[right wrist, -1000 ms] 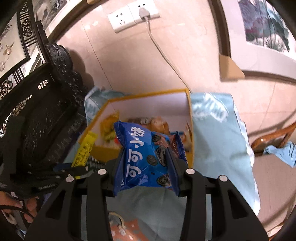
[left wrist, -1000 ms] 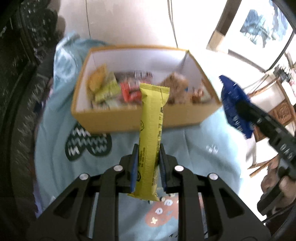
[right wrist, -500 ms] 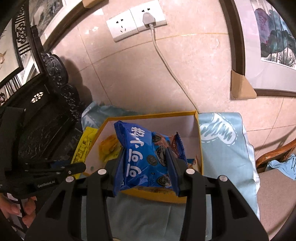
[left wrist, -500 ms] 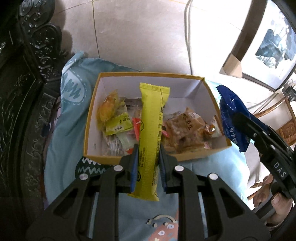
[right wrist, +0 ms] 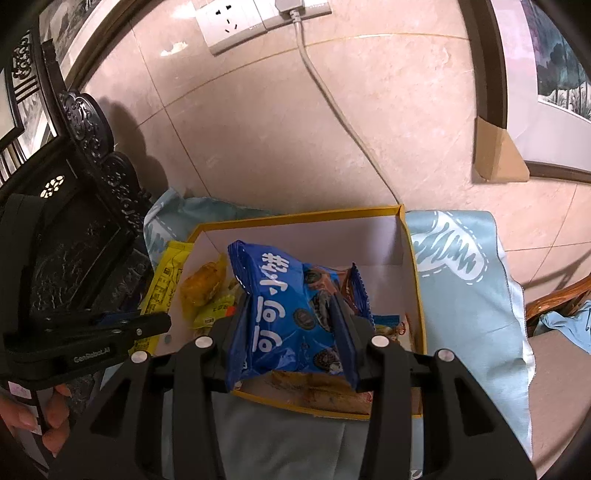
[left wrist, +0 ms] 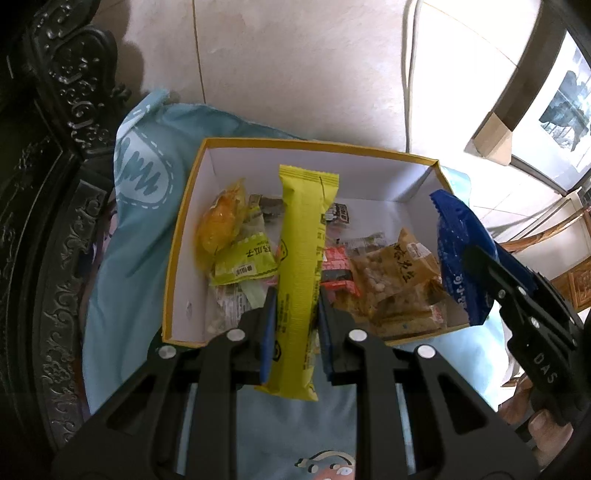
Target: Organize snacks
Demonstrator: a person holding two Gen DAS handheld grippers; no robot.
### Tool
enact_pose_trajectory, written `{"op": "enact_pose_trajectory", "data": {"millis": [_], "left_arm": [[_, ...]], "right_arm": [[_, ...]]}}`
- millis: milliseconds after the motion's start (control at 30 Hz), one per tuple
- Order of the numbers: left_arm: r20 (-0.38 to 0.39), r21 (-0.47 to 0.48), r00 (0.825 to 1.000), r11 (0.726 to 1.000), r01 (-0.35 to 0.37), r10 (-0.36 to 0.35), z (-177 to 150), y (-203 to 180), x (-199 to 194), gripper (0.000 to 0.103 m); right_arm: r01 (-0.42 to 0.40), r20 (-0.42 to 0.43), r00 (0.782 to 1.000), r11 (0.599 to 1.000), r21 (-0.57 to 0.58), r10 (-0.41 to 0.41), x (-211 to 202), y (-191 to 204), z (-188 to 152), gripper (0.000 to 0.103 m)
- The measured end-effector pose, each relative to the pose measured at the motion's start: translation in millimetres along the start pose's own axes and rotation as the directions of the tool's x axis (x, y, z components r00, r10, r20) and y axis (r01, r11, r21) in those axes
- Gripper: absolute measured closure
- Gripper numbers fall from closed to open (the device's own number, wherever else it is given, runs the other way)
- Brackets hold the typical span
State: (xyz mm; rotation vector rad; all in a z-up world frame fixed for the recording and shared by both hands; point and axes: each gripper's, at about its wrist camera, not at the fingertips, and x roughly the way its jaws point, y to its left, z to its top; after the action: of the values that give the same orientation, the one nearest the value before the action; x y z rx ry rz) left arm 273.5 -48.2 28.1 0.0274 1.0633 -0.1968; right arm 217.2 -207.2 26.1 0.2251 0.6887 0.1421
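My left gripper is shut on a long yellow snack bar, which hangs over the open yellow-rimmed box. Several wrapped snacks lie inside the box, among them an orange pastry and a brown bag. My right gripper is shut on a blue cookie packet, held above the box near its front wall. In the left wrist view the blue packet and right gripper hover at the box's right wall. The left gripper with the yellow bar shows at the box's left side.
The box rests on a light blue patterned cloth. Dark carved furniture stands close on the left. A tiled wall with sockets and a hanging cable rises behind. A wooden chair is at the right. A person's hand grips the left tool.
Both grippers have moved forward over the box with their snacks still held; the yellow bar now hangs above the box's contents and the blue packet above its front right part.
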Motion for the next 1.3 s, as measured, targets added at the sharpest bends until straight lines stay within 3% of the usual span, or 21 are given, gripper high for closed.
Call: {"op": "enact_pose_trajectory", "data": {"millis": [100,133,167,200,267,533,700,1100,1233,1300], "left_arm": [[-0.006,-0.027,1.0,1.0,0.001,-0.002,5,3,8,0.08],[0.001,-0.056,1.0,0.998,-0.007,0.007,8,5,11,0.054],[0.005,-0.086,0.999,0.996,-0.035,0.035,9,8,12,0.007],[0.023,-0.105,0.997,0.992,-0.066,0.068,9,10,11,0.002],[0.074,-0.106,0.988,0.986,-0.129,0.137,7,9,5,0.002],[0.037,-0.071,0.987,0.985,-0.157,0.159,-18,8,-5,0.002],[0.031,-0.061,0.986,0.985,-0.164,0.166,-39,6,-17,0.002],[0.075,-0.034,0.982,0.985,-0.17,0.172,-71,-6,-59,0.002],[0.129,0.008,0.948,0.955,-0.295,0.292,-80,-20,-76,0.002],[0.133,0.021,0.949,0.956,-0.292,0.286,-83,-22,-79,0.002]], "right_arm": [[0.014,-0.012,1.0,1.0,0.007,-0.014,8,0,2,0.057],[0.019,-0.024,1.0,1.0,0.005,-0.019,12,1,2,0.056],[0.038,-0.037,0.999,0.999,-0.003,-0.038,17,2,2,0.053],[0.054,-0.037,0.998,0.998,-0.015,-0.054,19,5,1,0.046],[0.087,-0.013,0.996,0.995,-0.04,-0.088,15,10,-2,0.032],[0.086,0.006,0.996,0.996,-0.033,-0.085,-15,8,-26,0.03],[0.088,0.033,0.996,0.996,0.019,-0.088,-45,2,-43,0.008],[0.093,0.082,0.993,0.995,-0.029,-0.09,-94,16,-55,0.007],[0.087,0.085,0.993,0.995,-0.045,-0.083,-102,22,-59,0.007],[0.084,0.086,0.993,0.995,-0.052,-0.079,-106,24,-61,0.007]]}}
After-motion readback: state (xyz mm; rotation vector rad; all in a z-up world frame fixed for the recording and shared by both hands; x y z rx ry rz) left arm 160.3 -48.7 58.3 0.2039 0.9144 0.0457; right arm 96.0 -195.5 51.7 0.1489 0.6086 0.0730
